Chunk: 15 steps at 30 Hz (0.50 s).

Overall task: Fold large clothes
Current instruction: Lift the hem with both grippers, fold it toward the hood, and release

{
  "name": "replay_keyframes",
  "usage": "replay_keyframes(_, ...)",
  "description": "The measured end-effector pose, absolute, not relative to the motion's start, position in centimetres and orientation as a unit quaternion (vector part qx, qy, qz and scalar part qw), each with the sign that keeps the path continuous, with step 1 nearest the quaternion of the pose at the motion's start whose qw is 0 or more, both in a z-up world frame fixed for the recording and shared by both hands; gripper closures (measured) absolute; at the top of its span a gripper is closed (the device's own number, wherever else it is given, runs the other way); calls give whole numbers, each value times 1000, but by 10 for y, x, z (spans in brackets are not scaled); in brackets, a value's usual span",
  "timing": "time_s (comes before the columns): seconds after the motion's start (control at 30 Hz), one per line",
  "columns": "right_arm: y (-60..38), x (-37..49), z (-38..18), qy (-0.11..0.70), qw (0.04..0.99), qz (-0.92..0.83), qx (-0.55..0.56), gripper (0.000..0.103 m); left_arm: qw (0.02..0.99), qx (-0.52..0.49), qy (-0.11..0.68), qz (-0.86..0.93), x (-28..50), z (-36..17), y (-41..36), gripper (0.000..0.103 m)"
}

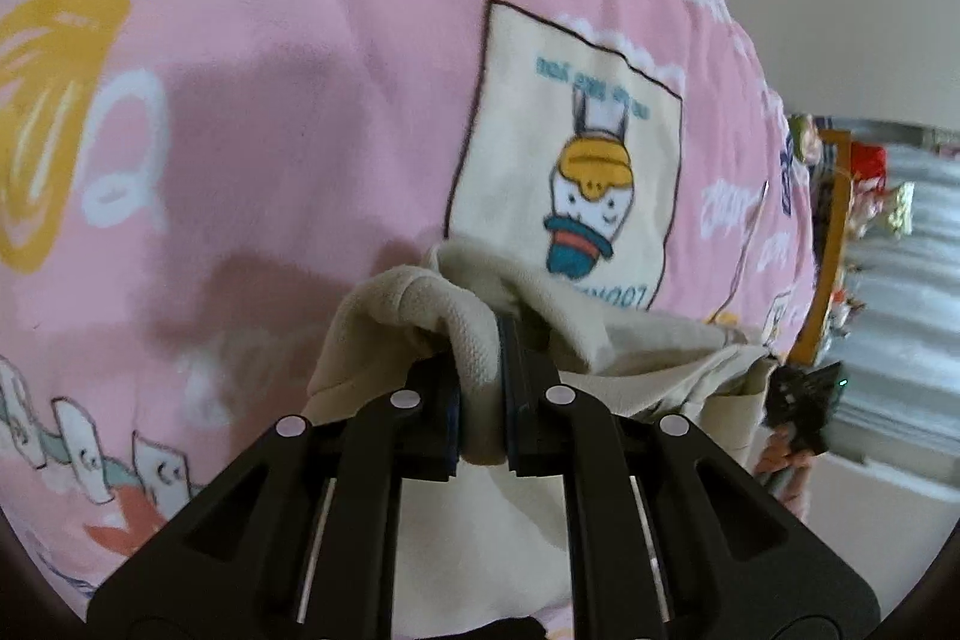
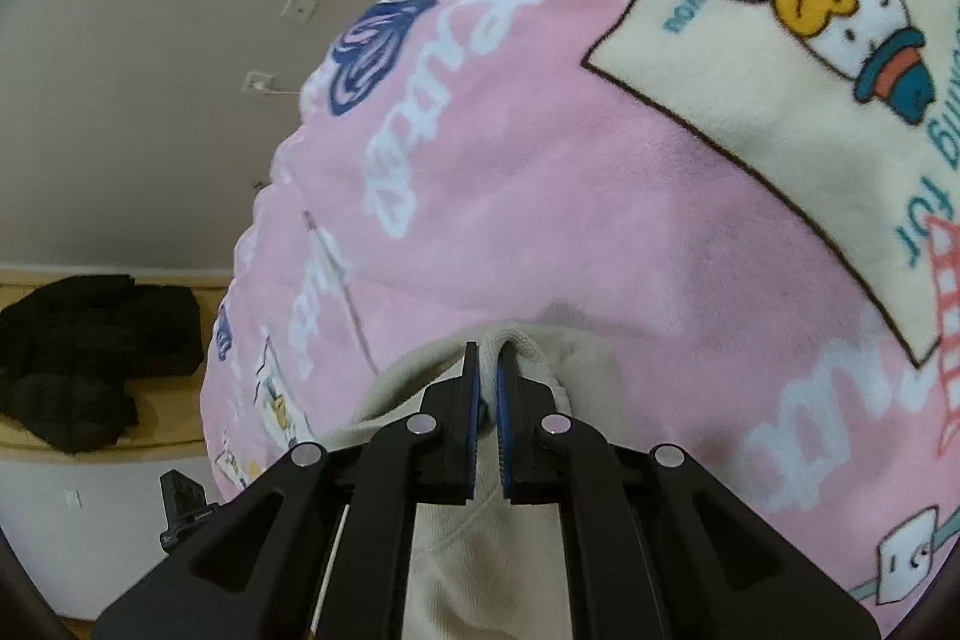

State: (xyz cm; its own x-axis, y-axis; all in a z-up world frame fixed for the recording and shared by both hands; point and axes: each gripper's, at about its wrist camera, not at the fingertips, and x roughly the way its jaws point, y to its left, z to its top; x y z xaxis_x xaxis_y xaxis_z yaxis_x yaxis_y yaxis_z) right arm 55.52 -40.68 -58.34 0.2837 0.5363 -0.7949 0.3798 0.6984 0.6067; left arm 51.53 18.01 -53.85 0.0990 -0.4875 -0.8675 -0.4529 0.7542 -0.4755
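Visibly bunched, cream knit garment [image 1: 480, 340]

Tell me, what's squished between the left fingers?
A thick fold of the cream garment sits between the left fingers, pinched tight. The left wrist view shows it, with the pink blanket behind.

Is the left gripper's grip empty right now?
No, the left gripper is clamped on a fold of the cream garment.
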Motion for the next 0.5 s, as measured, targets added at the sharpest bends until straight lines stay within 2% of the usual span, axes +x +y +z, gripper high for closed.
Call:
replay_keyframes(0.2,-385,563,-597,622,719,42,306,98,642,-385,662,44,515,-589,180,92)
replay_keyframes(0.5,-383,564,-590,615,727,76,297,96,690,-295,661,17,509,-554,158,92)
